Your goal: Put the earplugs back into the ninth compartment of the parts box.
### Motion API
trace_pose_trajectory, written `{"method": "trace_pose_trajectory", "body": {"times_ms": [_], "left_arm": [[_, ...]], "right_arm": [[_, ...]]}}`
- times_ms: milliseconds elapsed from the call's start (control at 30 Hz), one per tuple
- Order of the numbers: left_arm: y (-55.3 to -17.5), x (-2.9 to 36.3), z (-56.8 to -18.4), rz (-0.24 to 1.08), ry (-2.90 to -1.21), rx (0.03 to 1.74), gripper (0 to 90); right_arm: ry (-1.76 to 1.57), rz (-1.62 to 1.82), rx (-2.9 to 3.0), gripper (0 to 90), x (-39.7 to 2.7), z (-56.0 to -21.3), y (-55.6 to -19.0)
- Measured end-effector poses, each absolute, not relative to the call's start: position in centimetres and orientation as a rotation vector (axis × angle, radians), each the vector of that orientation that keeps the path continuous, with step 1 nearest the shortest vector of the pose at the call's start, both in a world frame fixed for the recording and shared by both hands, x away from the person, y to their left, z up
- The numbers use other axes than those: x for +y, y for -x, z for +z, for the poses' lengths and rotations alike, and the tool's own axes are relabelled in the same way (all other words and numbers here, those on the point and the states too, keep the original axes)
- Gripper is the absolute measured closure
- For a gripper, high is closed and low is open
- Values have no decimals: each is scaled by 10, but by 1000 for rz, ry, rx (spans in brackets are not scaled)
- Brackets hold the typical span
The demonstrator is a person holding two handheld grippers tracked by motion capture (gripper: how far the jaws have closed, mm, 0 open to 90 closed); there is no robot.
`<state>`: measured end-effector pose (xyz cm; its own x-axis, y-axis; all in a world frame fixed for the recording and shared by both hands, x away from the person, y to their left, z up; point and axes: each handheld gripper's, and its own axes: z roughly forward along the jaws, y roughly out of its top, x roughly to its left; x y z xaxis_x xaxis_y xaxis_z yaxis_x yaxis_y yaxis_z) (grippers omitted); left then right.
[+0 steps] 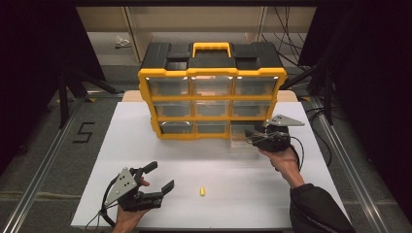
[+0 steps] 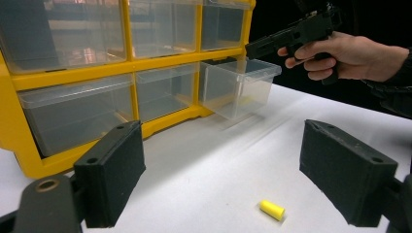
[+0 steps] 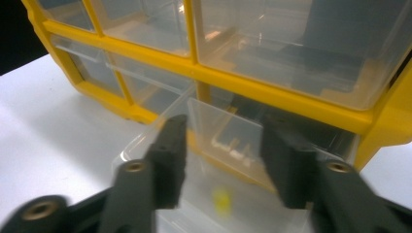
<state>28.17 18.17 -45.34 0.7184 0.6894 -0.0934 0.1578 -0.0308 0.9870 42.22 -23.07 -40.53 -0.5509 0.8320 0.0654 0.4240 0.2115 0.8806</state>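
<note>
Light falls from above onto the white table (image 1: 194,155), which shows bright while the room around its edges lies dark. Glare spots sit on the yellow cabinet (image 1: 212,73) top rim. The right gripper view is soft and smeared, its near jaws blurred.

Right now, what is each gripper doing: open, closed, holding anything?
Left gripper: open, holding nothing, near the small yellow piece.
Right gripper: open above the pulled-out clear drawer, gripping nothing; a yellow piece lies inside.
</note>
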Motion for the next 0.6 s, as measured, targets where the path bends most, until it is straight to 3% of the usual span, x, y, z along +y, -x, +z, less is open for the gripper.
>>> {"method": "trace_pose_trajectory", "body": {"times_ms": [200, 600], "left_arm": [[-281, 182, -453, 490, -1573, 709, 161], [-281, 182, -453, 494, -1571, 710, 161]], "right_arm": [[-1140, 1322, 2057, 382, -227, -397, -416], [-966, 1407, 2123, 333, -195, -380, -387]]}}
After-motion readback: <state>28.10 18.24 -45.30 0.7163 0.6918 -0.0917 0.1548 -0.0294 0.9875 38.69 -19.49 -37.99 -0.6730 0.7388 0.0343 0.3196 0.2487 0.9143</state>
